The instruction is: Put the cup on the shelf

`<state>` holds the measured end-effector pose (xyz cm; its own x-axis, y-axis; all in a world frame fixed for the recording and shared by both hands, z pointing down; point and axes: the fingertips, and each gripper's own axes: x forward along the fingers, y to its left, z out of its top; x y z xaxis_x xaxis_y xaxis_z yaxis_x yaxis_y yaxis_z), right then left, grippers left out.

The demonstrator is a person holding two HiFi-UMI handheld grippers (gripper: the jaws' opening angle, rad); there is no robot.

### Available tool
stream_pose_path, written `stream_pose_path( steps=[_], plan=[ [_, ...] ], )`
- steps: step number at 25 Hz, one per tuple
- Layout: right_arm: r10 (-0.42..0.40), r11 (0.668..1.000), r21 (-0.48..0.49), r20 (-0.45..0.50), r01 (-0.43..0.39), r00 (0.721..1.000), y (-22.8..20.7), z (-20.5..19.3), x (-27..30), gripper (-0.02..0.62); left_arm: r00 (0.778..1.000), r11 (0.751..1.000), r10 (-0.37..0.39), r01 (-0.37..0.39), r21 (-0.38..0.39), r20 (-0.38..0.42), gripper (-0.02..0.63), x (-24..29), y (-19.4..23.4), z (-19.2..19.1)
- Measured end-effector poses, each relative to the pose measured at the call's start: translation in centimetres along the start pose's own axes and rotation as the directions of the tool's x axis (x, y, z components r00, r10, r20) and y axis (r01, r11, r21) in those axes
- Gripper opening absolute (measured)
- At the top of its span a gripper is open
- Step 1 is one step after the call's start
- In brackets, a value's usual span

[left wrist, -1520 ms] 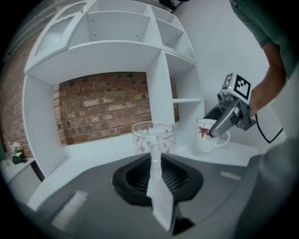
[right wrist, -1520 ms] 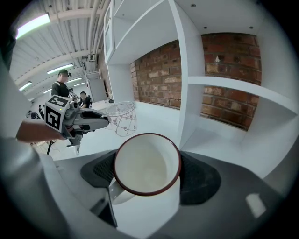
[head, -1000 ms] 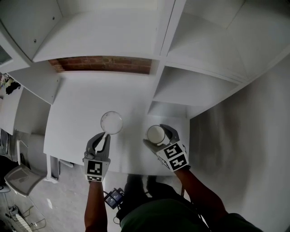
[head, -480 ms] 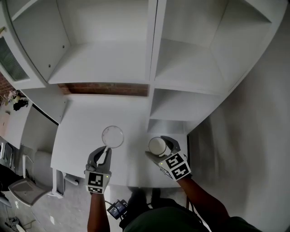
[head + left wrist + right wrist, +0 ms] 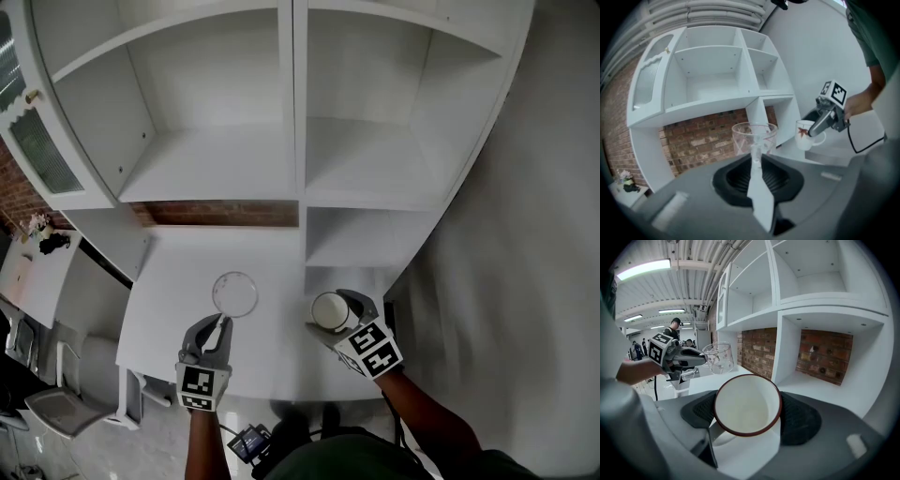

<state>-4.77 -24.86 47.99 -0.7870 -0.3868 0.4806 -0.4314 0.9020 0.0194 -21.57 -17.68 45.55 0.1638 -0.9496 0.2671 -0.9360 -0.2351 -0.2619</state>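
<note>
White table against red brick wall; workshop behind.
Grey chair on pale floor, left of the table. Ribbed-glass cabinet door upper left. Overhead, a lit strip light beside ceiling pipes.

White cup clamped in the right gripper
Red-rimmed mouth facing the camera (brick-backed shelf bay just beyond).

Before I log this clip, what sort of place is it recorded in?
Probably a lab or workshop mock-up, not a home: a white shelf unit standing on a white table against a brick wall, under exposed ceiling pipes and strip lights.
</note>
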Motion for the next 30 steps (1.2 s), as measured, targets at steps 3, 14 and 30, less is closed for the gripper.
stream_pose_path(
  steps=[3,14,30],
  plan=[
    [-0.001,1.0,-0.013,0.015,0.001,1.0,-0.1,1.0,-1.2,0.402,1.0,1.0,0.008,-0.009,0.009,0.016,0.041,-0.7,0.1,1.2],
    [0.018,0.997,-0.077,0.063,-0.014,0.998,-0.1,5.8,-5.5,0.402,0.996,0.999,0.039,-0.042,0.035,0.084,0.041,-3.0,1.0,6.5],
    [0.006,0.99,-0.141,0.167,0.018,0.986,-1.1,13.4,-10.1,0.402,0.978,0.993,0.084,-0.099,0.071,0.192,0.041,-4.7,4.1,14.4]
  ],
)
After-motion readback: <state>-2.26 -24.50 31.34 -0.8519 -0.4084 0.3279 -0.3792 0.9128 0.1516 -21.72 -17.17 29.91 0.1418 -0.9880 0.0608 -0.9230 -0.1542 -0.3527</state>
